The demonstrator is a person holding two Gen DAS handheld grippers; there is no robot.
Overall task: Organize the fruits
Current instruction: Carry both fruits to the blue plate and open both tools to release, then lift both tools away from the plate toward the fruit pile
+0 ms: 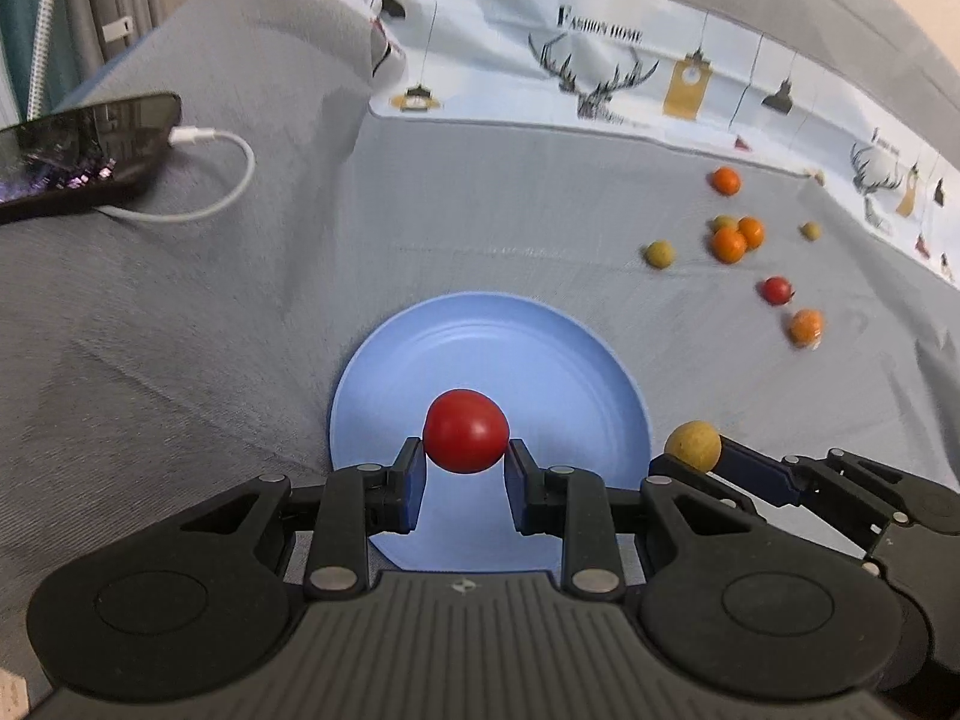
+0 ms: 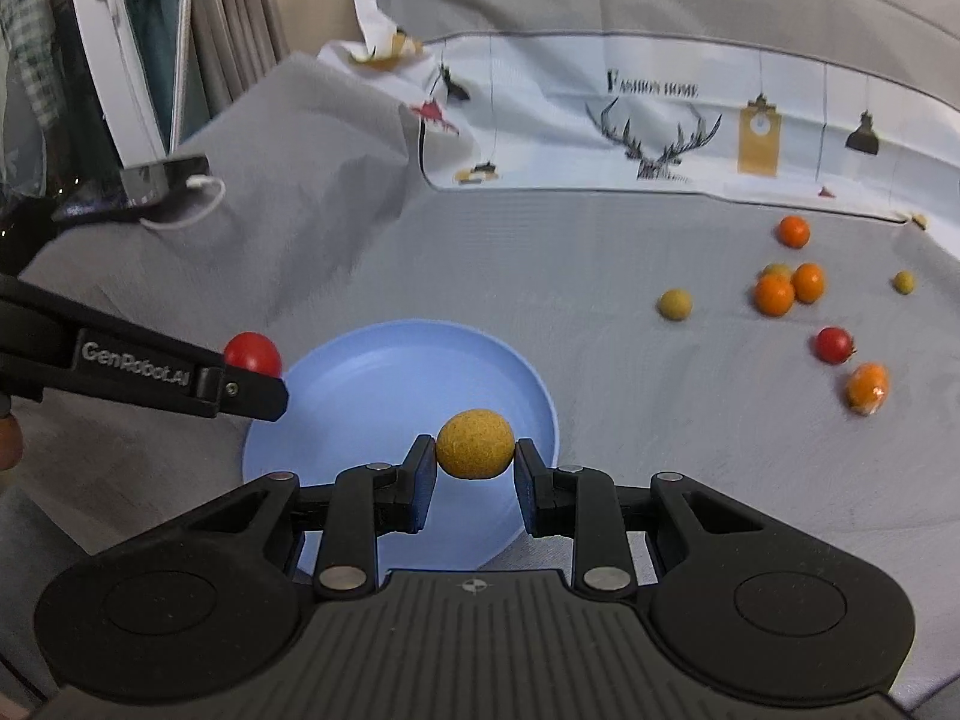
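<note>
My left gripper (image 1: pixel 466 456) is shut on a red tomato (image 1: pixel 465 431) and holds it above the blue plate (image 1: pixel 510 348). My right gripper (image 2: pixel 474 462) is shut on a yellow-brown round fruit (image 2: pixel 474 443) above the same plate (image 2: pixel 390 360). The right gripper (image 1: pixel 699 459) with its yellow fruit (image 1: pixel 693 445) shows in the left wrist view at the plate's right rim. The left gripper (image 2: pixel 264 381) with the red tomato (image 2: pixel 252 351) shows in the right wrist view at the plate's left rim. The plate is empty.
Several loose fruits lie on the grey cloth to the right: orange ones (image 2: pixel 774 294), a yellow-green one (image 2: pixel 675 304), a red one (image 2: pixel 834 345). A phone (image 1: pixel 84 150) with a white cable (image 1: pixel 228 180) lies at the left. A printed cloth (image 2: pixel 660 120) lies behind.
</note>
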